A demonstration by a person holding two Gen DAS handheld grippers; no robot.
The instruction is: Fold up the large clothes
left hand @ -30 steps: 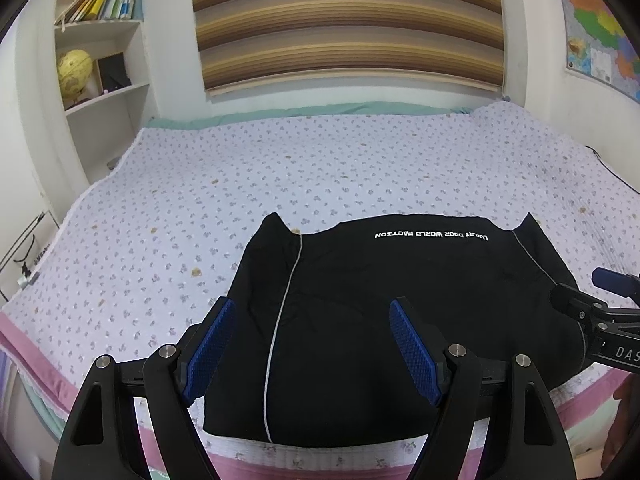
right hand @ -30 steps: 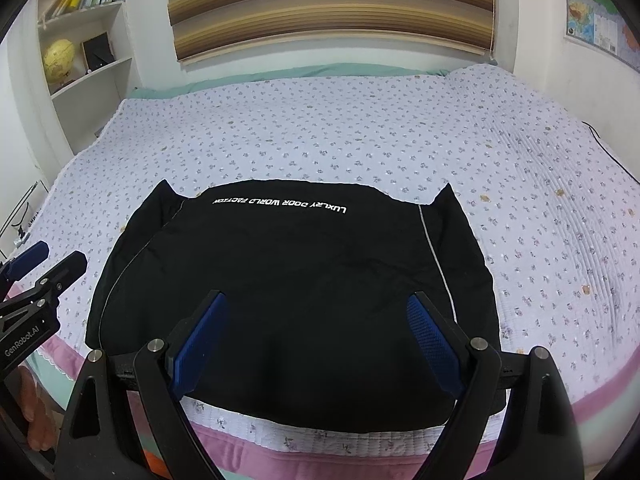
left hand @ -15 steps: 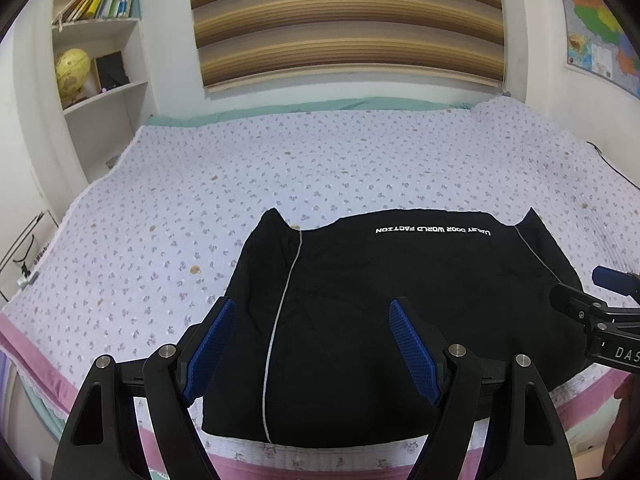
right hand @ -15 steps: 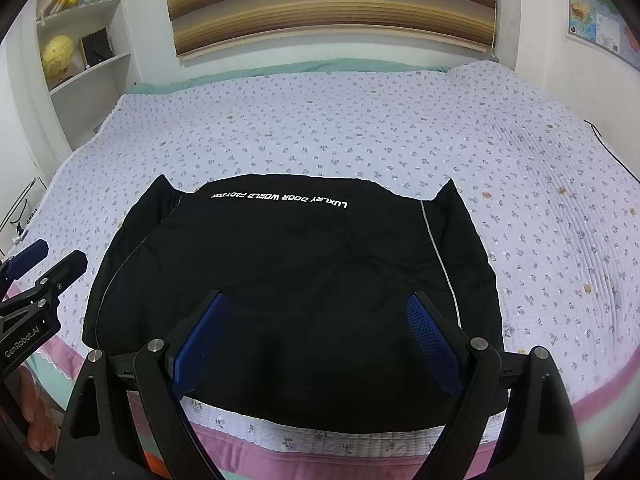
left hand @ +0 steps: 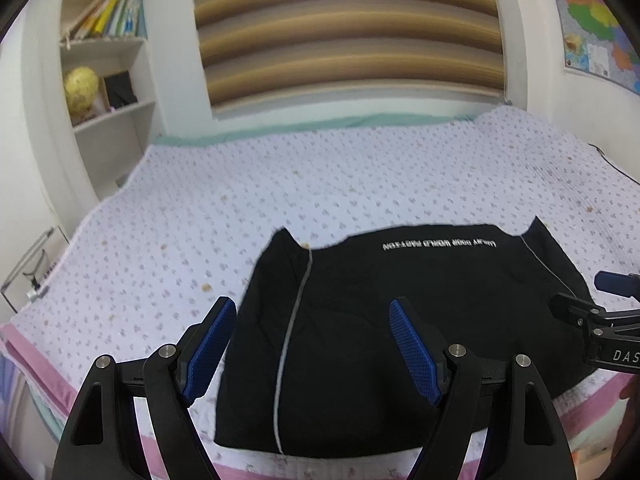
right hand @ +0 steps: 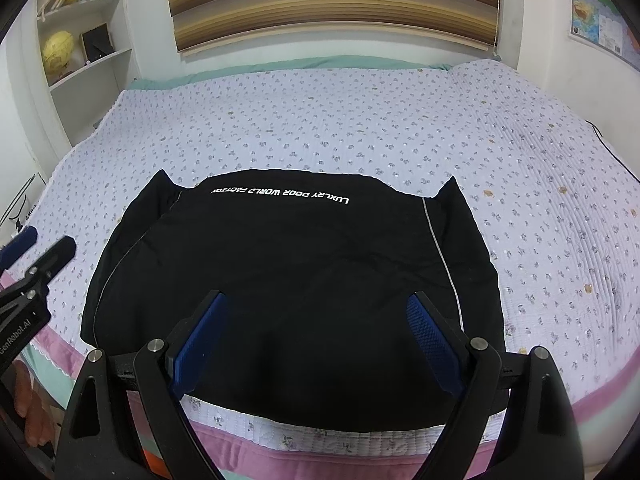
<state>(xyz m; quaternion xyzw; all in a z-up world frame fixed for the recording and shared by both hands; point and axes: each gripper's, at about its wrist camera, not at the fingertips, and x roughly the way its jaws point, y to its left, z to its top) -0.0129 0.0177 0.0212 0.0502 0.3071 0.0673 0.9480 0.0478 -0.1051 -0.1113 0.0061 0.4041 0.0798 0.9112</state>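
A black garment (left hand: 400, 312) with white lettering and thin white piping lies folded flat near the front edge of the bed; it also shows in the right wrist view (right hand: 288, 280). My left gripper (left hand: 312, 340) is open and empty, held above the garment's left part. My right gripper (right hand: 316, 332) is open and empty, held above the garment's near edge. The right gripper shows at the right edge of the left wrist view (left hand: 600, 320). The left gripper shows at the left edge of the right wrist view (right hand: 28, 280).
The bed (left hand: 320, 184) has a lilac flowered quilt with a pink border (right hand: 320, 452) at the front. A white bookshelf (left hand: 108, 80) with books and a globe stands at the back left. A striped blind (left hand: 348, 28) and a wall map (left hand: 592, 20) hang behind.
Both grippers have drawn back and risen slightly, so the garment sits a little lower in both views. The garment has not moved. Both grippers stay open.
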